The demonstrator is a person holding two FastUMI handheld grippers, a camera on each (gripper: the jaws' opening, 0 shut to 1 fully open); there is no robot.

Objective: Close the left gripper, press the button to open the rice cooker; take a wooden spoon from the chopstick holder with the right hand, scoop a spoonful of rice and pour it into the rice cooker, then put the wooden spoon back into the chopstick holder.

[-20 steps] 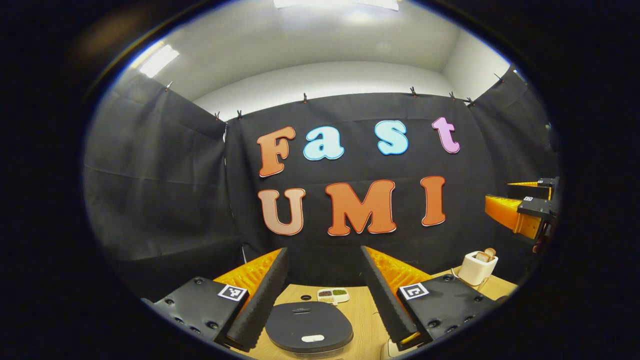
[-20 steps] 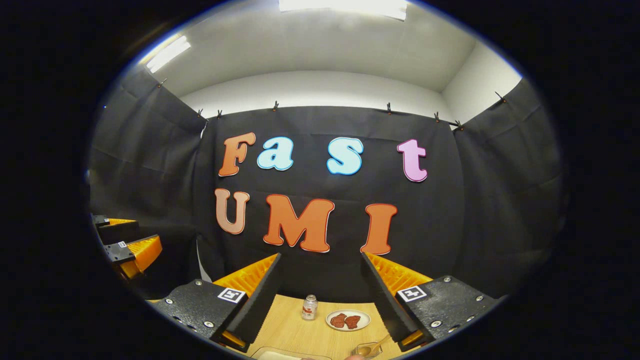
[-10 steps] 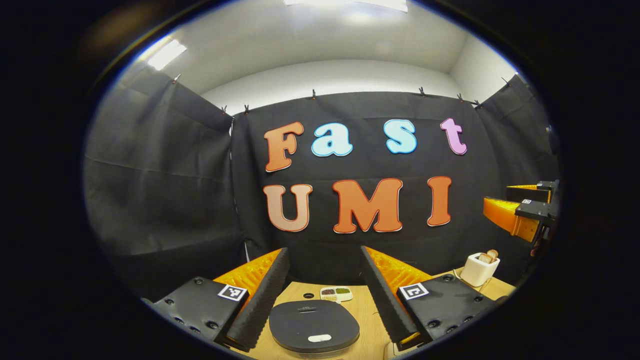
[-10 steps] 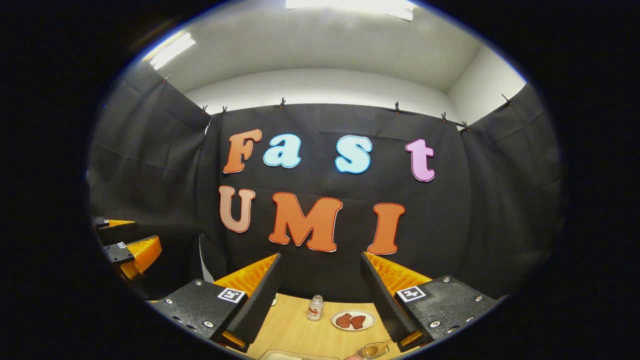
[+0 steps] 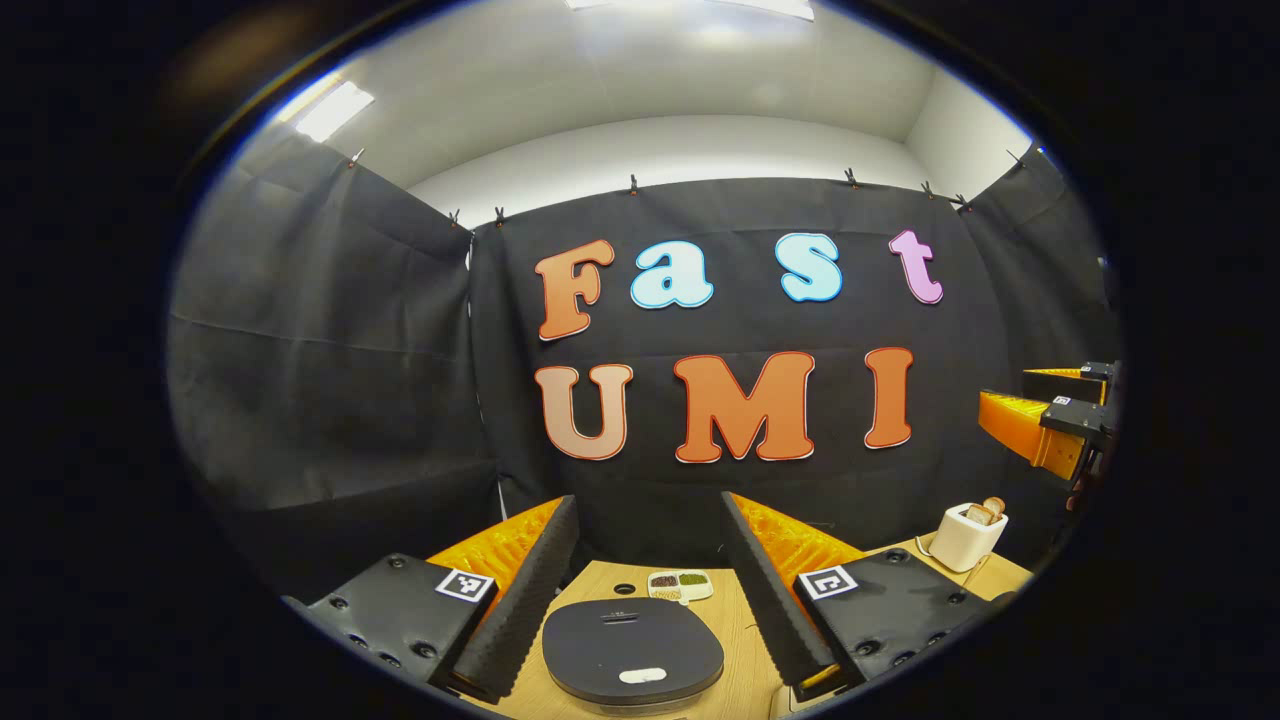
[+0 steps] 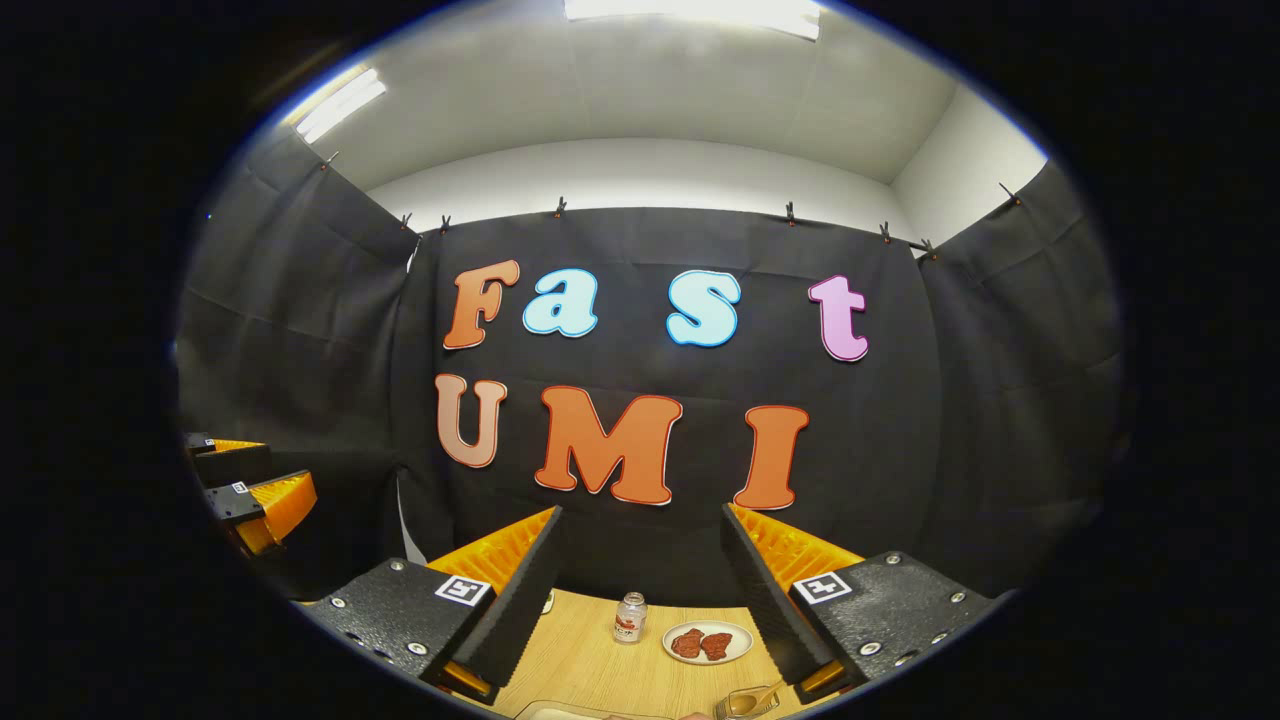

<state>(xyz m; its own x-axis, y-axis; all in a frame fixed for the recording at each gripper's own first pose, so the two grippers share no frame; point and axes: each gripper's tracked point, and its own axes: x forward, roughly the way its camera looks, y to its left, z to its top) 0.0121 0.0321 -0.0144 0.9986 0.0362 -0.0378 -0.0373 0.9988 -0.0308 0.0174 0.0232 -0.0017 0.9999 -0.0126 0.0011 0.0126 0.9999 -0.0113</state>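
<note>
Rice cooker (image 5: pixel 632 652) on the wooden table (image 5: pixel 730 630), lid down, pale button (image 5: pixel 636 676) on the near edge: likely rigid, so press squarely with closed tips. Left gripper (image 5: pixel 648 575) spread wide above it; right gripper (image 6: pixel 640 585) likewise released, grasping nothing.

No readable text or labels.

Small bottle (image 6: pixel 628 616) beside plate (image 6: pixel 708 643) on table (image 6: pixel 590 660)

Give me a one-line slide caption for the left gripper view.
Open left gripper poised above the closed rice cooker on the wooden table.
</note>
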